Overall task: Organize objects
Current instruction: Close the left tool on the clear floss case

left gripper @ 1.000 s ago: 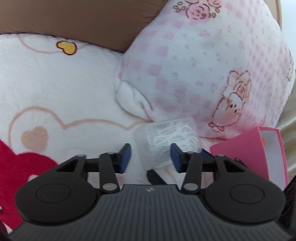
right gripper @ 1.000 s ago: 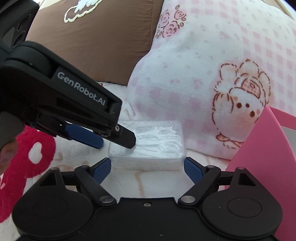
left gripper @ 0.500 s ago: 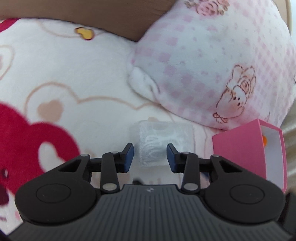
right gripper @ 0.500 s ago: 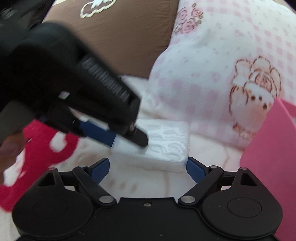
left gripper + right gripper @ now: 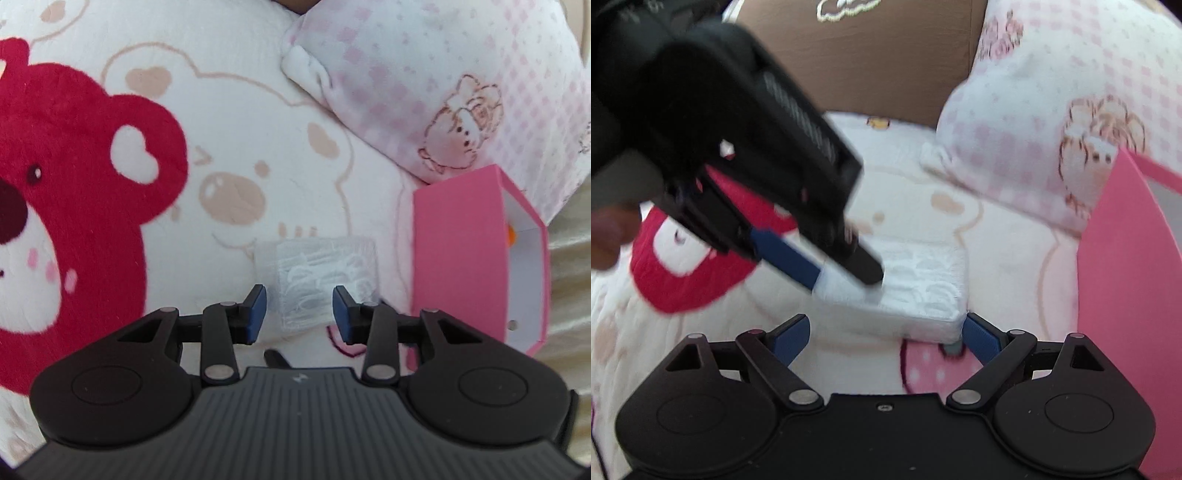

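**Technician A:** Where does the clear plastic case (image 5: 317, 275) stand, and how is the lift done well?

**Technician B:** It sits between the left gripper (image 5: 298, 308) pads, jaws pinching its near end, above the blanket (image 5: 258, 122), beside the pink box (image 5: 458, 254). The right gripper (image 5: 886, 334) jaws are spread wide beneath it. The operator keeps the case level and clears the box rim before release.

**Technician A:** Change from one second ago?

**Technician B:** The left jaws have narrowed onto the case, and it appears lifted off the blanket.
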The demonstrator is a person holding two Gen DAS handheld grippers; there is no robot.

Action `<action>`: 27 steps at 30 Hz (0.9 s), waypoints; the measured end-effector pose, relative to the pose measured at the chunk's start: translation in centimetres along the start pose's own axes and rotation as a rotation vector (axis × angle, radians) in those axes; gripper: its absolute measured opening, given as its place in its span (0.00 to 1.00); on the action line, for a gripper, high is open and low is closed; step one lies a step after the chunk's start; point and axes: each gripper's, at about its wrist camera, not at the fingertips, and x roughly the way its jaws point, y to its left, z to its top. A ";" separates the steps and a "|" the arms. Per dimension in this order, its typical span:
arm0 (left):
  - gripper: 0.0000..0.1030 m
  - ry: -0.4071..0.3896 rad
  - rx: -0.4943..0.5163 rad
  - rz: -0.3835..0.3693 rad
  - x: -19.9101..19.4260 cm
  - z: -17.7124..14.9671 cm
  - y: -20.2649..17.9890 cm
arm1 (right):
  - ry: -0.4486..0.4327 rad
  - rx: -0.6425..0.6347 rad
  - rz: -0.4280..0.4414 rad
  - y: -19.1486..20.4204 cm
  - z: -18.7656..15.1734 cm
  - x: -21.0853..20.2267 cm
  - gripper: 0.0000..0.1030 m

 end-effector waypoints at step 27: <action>0.37 -0.112 0.112 0.084 0.7 -1.0 -1.2 | -0.016 0.037 0.017 -0.9 0.2 3.5 0.94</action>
